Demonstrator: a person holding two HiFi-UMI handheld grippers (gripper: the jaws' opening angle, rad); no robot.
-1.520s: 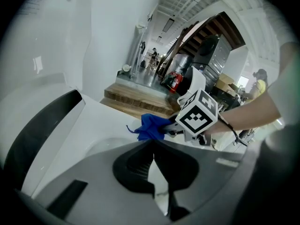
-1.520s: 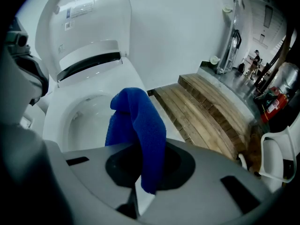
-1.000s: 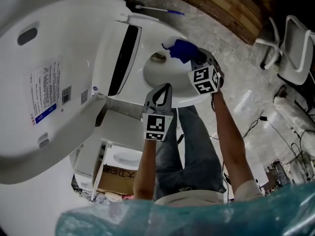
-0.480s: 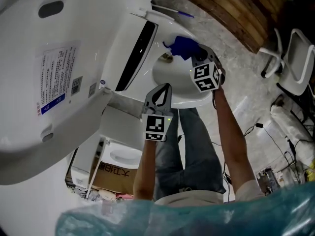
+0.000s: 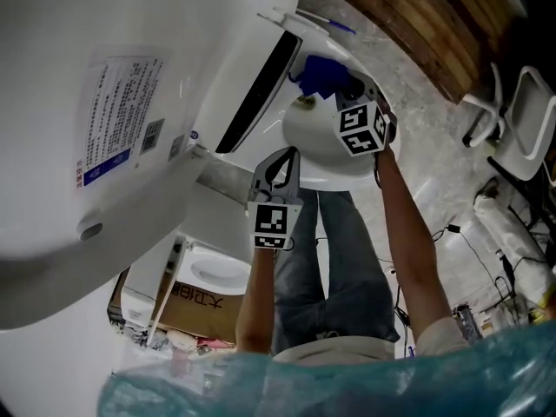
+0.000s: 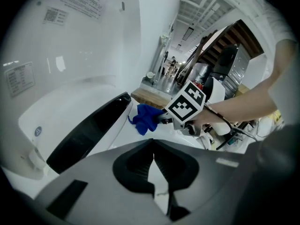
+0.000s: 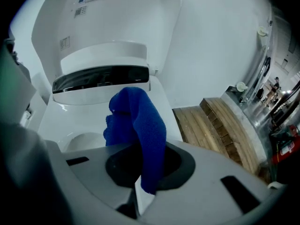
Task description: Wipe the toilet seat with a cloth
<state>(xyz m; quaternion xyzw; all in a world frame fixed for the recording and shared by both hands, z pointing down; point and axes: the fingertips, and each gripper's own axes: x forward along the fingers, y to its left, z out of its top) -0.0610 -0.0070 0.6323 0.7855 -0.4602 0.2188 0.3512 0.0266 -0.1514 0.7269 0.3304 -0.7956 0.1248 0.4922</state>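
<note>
**Blue cloth [image 7: 138,125] clamped in the right gripper [image 7: 140,193], at the toilet seat [image 5: 317,155]**

The jaws of the right gripper are closed on the cloth. One fold is pinched between them, and the rest stands out in front as a loose bunch. In the head view this bunch is seen at the back part of the seat, near the long dark panel [image 7: 101,76] under the raised lid [image 7: 108,13]. Whether the cloth is really pressed on the seat cannot be told. The left gripper [image 6: 152,172] is held lower, apart from the seat, with its jaws brought together and nothing between them.

The cloth is judged to be light, soft and limp. It will fold and drag under the jaws, so pressure is passed only where the bunch is pushed flat. A deep hold across a thick fold, as seen now, is judged the safer one, since a hold on a thin edge could slip out during a stroke. The seat looks hard, smooth and glossy, so the cloth is expected to slide over it easily. The curved rim must be followed with steady downward pressure.
</note>
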